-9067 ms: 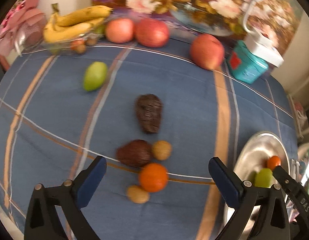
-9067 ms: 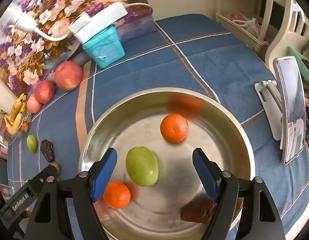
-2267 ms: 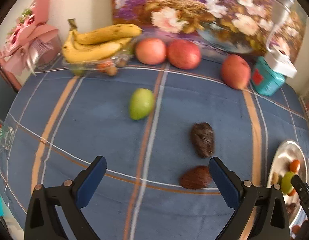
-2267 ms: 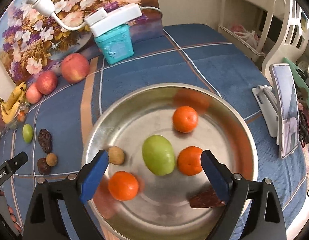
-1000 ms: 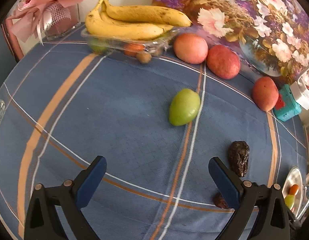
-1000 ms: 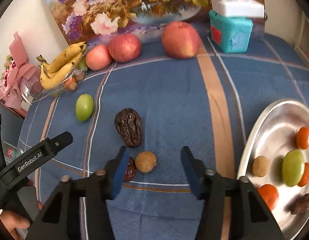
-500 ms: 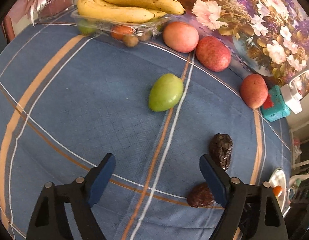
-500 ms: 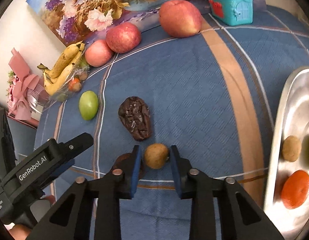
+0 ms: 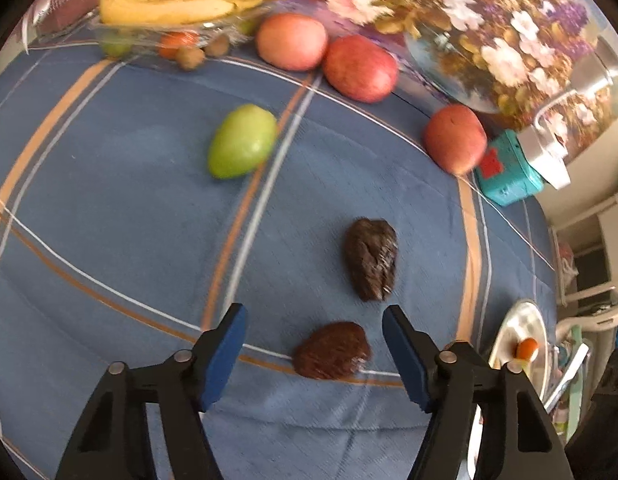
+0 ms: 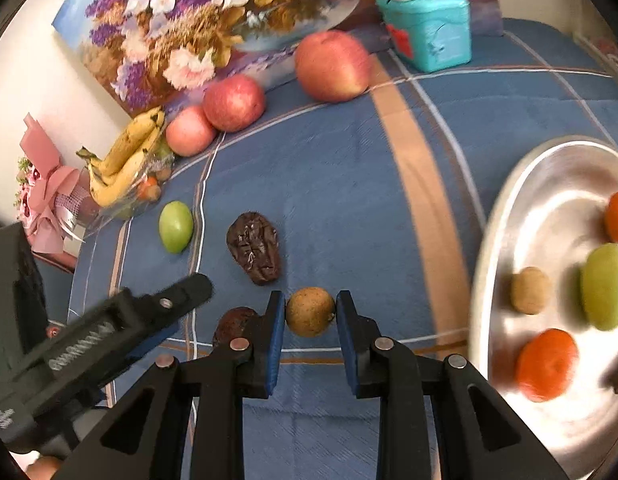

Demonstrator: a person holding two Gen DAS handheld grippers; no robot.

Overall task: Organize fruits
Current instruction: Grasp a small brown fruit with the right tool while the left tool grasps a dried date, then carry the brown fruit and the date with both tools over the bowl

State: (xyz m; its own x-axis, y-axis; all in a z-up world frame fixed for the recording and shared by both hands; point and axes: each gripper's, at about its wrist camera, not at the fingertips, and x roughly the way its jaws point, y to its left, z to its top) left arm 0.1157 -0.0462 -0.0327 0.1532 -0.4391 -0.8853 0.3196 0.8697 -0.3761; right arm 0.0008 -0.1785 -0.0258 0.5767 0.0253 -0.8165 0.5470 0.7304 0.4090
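**Right tool grips a small brown fruit; left tool narrows over a dark one**

The right tool (image 10: 310, 316) is clamped on the small brown fruit (image 10: 310, 311), just beside the wrinkled dark fruit (image 10: 255, 253). The left tool (image 9: 313, 350) has just been closing; its pads stand clear of the reddish-brown fruit (image 9: 332, 351) between them, near that wrinkled fruit. The metal tray (image 10: 549, 184) holds oranges on the blue cloth.

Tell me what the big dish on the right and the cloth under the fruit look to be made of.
The dish looks like polished metal, probably steel: it is silvery, and the orange fruit is mirrored as blurry patches in its wall. The cloth looks like matte woven fabric: blue with tan and white stripes, a fine weave texture visible up close, no shine.
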